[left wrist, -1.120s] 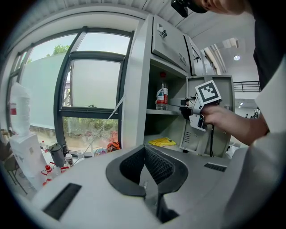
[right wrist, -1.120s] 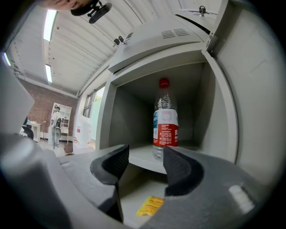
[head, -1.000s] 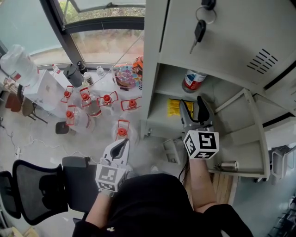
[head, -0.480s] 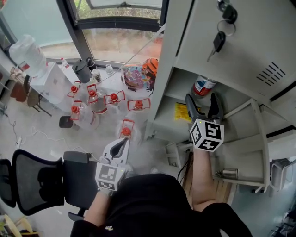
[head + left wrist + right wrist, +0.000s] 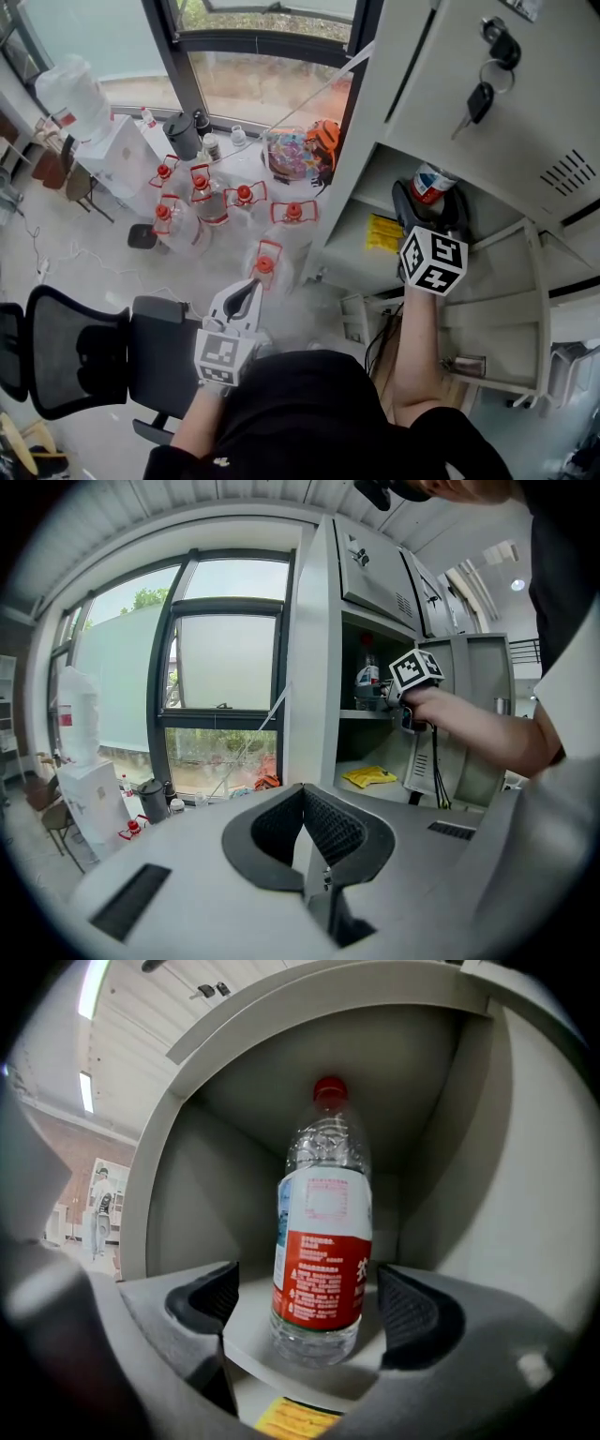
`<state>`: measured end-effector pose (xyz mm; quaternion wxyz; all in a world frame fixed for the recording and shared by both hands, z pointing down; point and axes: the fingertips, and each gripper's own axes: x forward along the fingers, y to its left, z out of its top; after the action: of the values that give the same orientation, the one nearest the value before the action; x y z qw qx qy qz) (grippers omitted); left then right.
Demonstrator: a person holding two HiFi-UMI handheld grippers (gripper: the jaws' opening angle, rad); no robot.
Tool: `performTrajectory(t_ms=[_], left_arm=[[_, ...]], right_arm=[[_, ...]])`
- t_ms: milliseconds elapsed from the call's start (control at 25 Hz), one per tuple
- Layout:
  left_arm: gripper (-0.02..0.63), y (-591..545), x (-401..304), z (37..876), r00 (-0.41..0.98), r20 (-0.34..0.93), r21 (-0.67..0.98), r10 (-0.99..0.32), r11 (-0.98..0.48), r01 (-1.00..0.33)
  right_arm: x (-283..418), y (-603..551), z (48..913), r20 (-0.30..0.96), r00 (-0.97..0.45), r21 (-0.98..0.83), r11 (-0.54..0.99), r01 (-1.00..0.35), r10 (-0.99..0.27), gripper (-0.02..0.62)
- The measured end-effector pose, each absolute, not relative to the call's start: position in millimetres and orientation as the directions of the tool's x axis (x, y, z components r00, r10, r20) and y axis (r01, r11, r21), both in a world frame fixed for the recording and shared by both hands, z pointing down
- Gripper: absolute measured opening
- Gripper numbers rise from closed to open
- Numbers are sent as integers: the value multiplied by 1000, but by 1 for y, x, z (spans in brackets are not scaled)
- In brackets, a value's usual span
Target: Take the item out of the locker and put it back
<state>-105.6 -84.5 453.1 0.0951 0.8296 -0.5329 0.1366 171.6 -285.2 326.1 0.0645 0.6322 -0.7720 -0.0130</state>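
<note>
A clear water bottle (image 5: 323,1260) with a red cap and red-and-white label stands upright on the upper shelf (image 5: 246,1330) of the open grey locker (image 5: 370,178). My right gripper (image 5: 309,1293) reaches into that compartment. Its jaws are opening, and the bottle stands between them with a gap at each pad. From the head view the bottle (image 5: 433,182) shows just beyond the right gripper (image 5: 431,211). My left gripper (image 5: 302,789) is shut on nothing and hangs low by my body (image 5: 246,292), away from the locker.
A yellow packet (image 5: 382,234) lies on the shelf below. Keys (image 5: 483,94) dangle from the closed door above. The open locker door (image 5: 530,309) stands to the right. Several red-capped water jugs (image 5: 211,202) sit on the floor by the window, an office chair (image 5: 75,352) at lower left.
My right gripper has moved up from the lower shelf to the bottle's compartment and its jaws have spread wider. The left gripper has stayed put.
</note>
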Motion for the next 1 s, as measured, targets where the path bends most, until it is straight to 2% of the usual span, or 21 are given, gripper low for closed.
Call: performTrajectory(t_ms=[280,320,440,680,1000], left_arm=[[15,-83,-110,455,385,330,16,-862,-403,-915],[15,-83,-110,455,384,329,16,-863,-401,-916],[15,-82,-111,455,382,325,19,-865,-398,-917],[15,-81,-110,455,383,320,23,-867,-397,-917],[15,-78,-114,455,376,317,25,-871,-388,-921]], right_arm=[[171,-288,329,96,-161,135,173,-976,-982,454],[173,-288,329,97,-157,133,169,-977,-983,446],[177,-287,328,103,-144,132,157,-979,-984,358],[179,-287,330,117,-139,147,156,-977,-983,312],[178,-285,329,116,-159,114,172,-978,-980,287]])
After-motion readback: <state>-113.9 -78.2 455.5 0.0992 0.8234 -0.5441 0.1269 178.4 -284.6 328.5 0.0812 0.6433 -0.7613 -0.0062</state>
